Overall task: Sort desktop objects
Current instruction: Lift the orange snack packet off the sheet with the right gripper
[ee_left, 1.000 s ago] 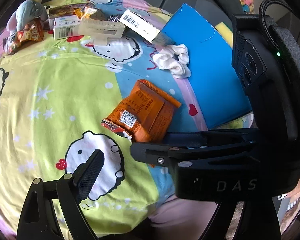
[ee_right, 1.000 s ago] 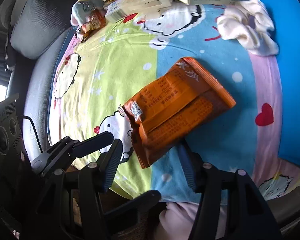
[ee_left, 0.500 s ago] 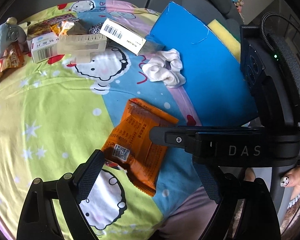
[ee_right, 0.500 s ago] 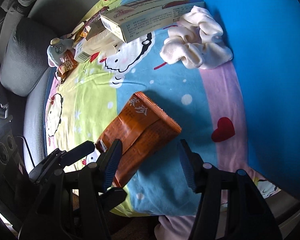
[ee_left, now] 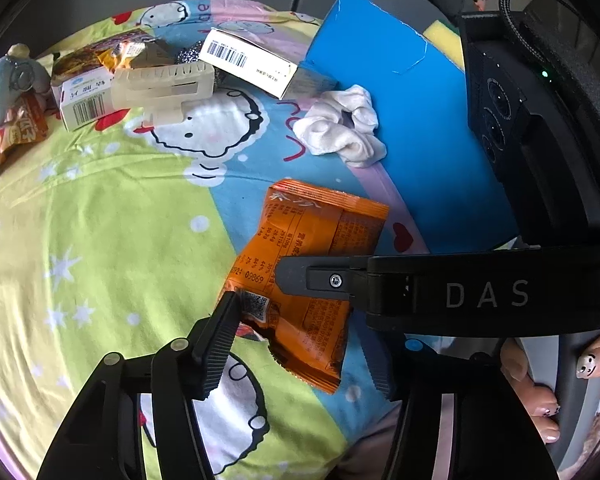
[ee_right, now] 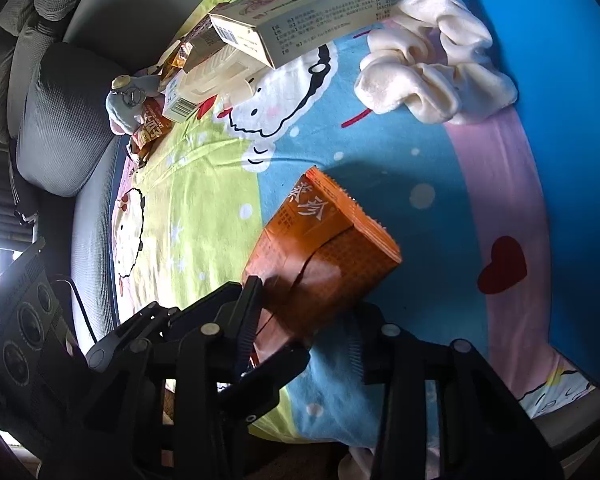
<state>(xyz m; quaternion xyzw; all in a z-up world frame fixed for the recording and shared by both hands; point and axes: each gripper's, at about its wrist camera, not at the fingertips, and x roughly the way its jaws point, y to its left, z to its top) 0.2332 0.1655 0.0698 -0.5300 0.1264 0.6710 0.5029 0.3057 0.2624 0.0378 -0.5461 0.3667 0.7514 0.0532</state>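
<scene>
Both grippers had just been closing their jaws on the orange snack packet (ee_left: 312,276), which sat between them near the front edge of the cartoon-print cloth (ee_left: 99,220). The left gripper (ee_left: 304,344) pinched the packet's near end; its left pad touched the wrapper, while the right pad was partly hidden. The right gripper (ee_right: 304,320) held the packet from its side, jaws narrow and pressed on the wrapper. A white scrunchie (ee_left: 340,126) lay further back, partly on a blue board (ee_left: 412,132). Boxes (ee_left: 247,60) and a plush toy (ee_left: 13,80) crowded the far edge.
</scene>
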